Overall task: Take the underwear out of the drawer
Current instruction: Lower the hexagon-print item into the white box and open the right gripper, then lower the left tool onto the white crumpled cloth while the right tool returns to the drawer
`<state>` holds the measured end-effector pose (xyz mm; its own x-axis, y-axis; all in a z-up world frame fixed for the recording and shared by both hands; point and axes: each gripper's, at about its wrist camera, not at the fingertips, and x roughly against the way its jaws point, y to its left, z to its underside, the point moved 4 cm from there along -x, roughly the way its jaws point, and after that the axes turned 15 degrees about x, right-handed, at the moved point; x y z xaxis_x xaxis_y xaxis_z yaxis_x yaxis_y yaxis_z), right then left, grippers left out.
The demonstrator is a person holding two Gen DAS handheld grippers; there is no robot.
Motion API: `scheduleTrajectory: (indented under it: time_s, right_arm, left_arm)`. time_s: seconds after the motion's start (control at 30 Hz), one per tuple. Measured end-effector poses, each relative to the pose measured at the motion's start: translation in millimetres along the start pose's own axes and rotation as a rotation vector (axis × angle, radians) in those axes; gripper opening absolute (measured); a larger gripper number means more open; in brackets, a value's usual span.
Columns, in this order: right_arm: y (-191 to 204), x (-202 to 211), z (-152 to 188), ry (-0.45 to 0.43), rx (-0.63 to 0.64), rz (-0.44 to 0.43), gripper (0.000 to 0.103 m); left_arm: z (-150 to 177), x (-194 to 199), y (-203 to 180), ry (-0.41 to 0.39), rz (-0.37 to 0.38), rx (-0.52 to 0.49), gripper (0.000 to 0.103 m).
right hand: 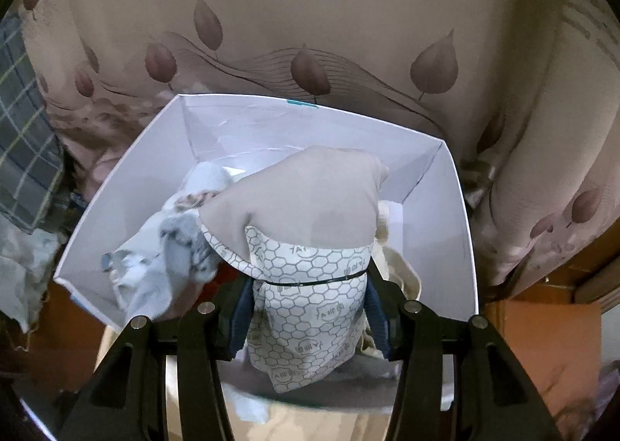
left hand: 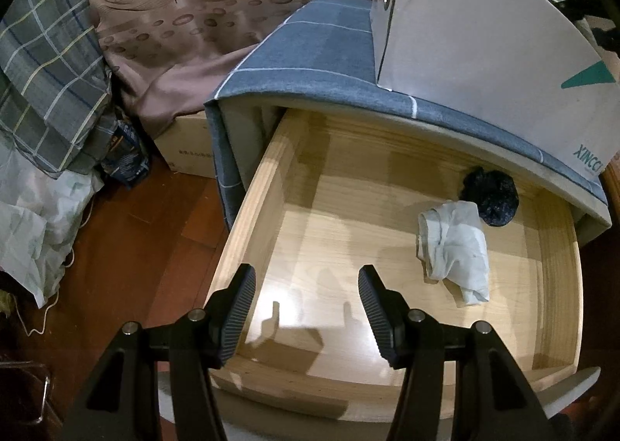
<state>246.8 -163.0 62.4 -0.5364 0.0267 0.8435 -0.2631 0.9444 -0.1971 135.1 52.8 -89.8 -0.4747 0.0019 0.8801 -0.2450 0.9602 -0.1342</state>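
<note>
Left gripper (left hand: 307,309) wide over drawer (left hand: 248,216) rim, right gripper (right hand: 308,309) holding underwear (right hand: 306,247) above box (right hand: 116,185)

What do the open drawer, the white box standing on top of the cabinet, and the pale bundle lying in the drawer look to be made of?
Drawer: pale wood or plywood, going by the visible grain; its smooth floor reflects light, so it is likely varnished.
White box: seemingly matte cardboard, with thin folded walls, printed teal lettering and a metal rivet.
Pale bundle: soft fabric, probably cotton knit, crumpled into limp folds.

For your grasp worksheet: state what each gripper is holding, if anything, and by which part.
Left gripper: nothing. Right gripper: shut on the beige underwear, gripped at its honeycomb-printed band.
</note>
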Motion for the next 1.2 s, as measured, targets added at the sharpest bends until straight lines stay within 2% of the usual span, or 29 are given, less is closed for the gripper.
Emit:
scheduleTrajectory:
  time_s: [0.2, 0.33, 0.47, 0.6, 0.77, 0.9, 1.1, 1.2]
  right_arm:
    - [-11, -22, -14, 0.039, 0.033, 0.087, 0.048]
    - [-19, -39, -10, 0.078, 0.052, 0.141, 0.048]
    - [-24, -40, -7, 0.063, 0.015, 0.119, 0.049]
    - [-24, -35, -5, 0.055, 0.020, 0.101, 0.060]
    - [-16, -21, 4, 0.033, 0.041, 0.082, 0.065]
    - [-14, -1, 7, -0.008, 0.040, 0.065, 0.074]
    - [-8, 37, 21, -0.072, 0.028, 0.016, 0.074]
    - [-3, 59, 44, -0.110, 0.013, -0.011, 0.077]
  left_arm:
    - [0, -2, 0, 0.008, 0.001, 0.006, 0.057]
    - [0, -3, 0, 0.015, 0.001, 0.006, 0.057]
    - [1, -5, -1, 0.013, -0.003, -0.002, 0.057]
    - [1, -6, -1, 0.014, -0.008, -0.002, 0.057]
    - [3, -7, -3, 0.016, -0.014, -0.005, 0.057]
    - [4, -7, -3, 0.013, -0.023, -0.014, 0.057]
    - [4, -7, -2, 0.019, -0.031, -0.014, 0.056]
    - [6, -8, -2, 0.030, -0.033, -0.020, 0.057]
